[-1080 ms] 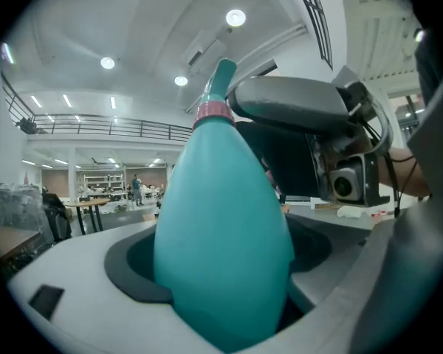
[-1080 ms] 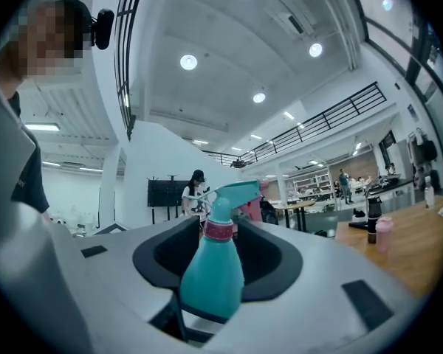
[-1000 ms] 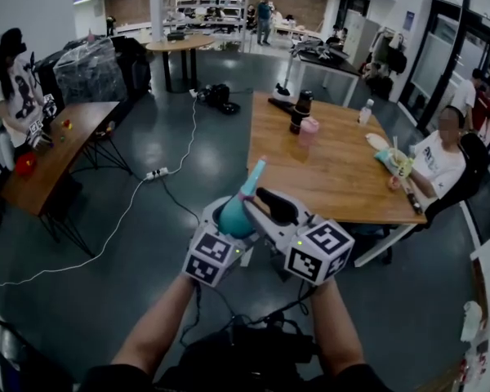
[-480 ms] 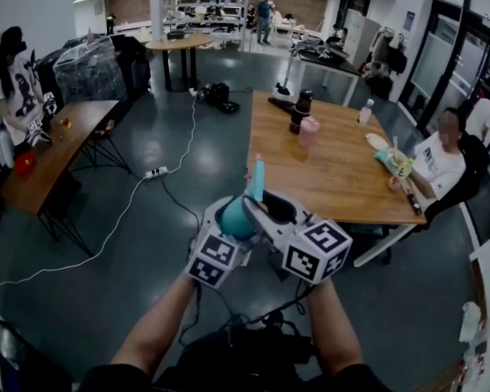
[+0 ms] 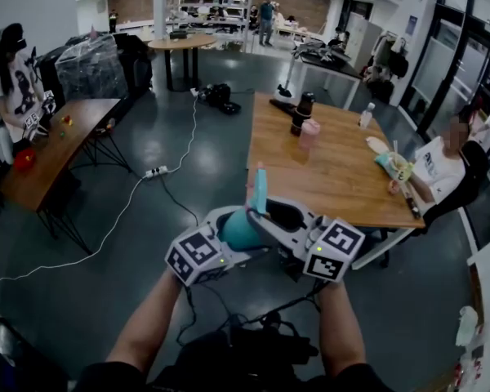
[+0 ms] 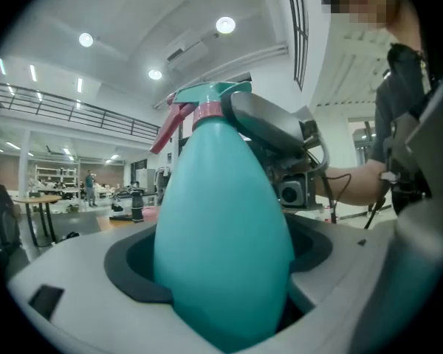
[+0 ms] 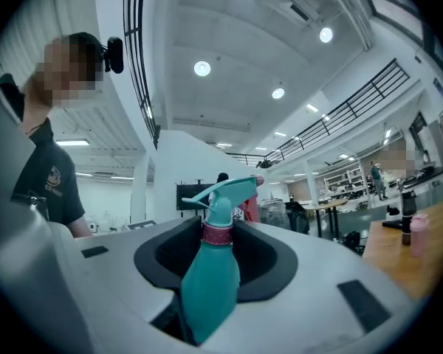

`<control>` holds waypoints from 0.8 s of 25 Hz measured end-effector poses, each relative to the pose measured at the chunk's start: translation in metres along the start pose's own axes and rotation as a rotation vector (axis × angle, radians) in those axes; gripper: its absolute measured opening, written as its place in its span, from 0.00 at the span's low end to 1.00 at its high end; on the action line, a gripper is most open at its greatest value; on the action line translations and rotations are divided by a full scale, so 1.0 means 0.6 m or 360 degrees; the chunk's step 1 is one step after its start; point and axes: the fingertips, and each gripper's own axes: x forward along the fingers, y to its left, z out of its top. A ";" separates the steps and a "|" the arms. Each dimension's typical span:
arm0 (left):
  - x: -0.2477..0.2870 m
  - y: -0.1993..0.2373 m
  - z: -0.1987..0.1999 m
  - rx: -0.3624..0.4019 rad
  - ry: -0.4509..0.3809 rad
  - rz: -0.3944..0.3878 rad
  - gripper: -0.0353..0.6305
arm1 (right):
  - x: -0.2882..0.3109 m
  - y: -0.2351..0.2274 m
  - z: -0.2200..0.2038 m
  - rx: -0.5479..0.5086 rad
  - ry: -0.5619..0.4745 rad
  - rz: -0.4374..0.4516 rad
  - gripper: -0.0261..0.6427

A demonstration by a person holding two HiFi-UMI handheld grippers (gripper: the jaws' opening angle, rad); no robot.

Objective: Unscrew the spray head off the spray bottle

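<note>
1. So, my left tongs (image 6: 221, 286) pinched the teal spray bottle (image 5: 238, 231) round its fat lower body, with the pads tight on both sides.
2. My right tongs (image 7: 210, 286) had just been closing with the bottle's upper part between them. The pads sat against it, up by the pink collar (image 7: 217, 232).
3. In the left gripper view, one grey finger of the right tongs lay along the bottle's shoulder, right at the collar.
4. The spray head (image 7: 225, 190) was still screwed on, teal, with a red trigger (image 6: 168, 127) hanging under it.
5. The bottle was up in the air in front of me, roughly upright with its head on top, over the grey floor (image 5: 147, 243). It sat just short of the near corner of the wooden bench (image 5: 335, 178).
6. The two tongs came at the bottle from opposite sides, left low and right high, with their marker cubes flanking it in the head view.
7. Further back on the bench stood a dark bottle (image 5: 300, 111) with a pink cup (image 5: 309, 131) just beside it.
8. A person (image 5: 441, 166) sat at the bench's right edge.
</note>
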 end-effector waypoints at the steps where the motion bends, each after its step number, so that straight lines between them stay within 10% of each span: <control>1: -0.002 -0.007 0.001 0.0000 -0.0006 -0.0040 0.70 | -0.002 0.005 0.000 0.0003 -0.0003 0.0037 0.25; 11: -0.014 -0.043 0.012 -0.0003 -0.0038 -0.0263 0.70 | -0.017 0.026 0.011 0.0090 -0.0079 0.0266 0.25; 20: -0.010 -0.025 -0.010 -0.0029 -0.0001 -0.0133 0.70 | -0.021 0.020 0.022 0.0017 -0.0099 0.0159 0.25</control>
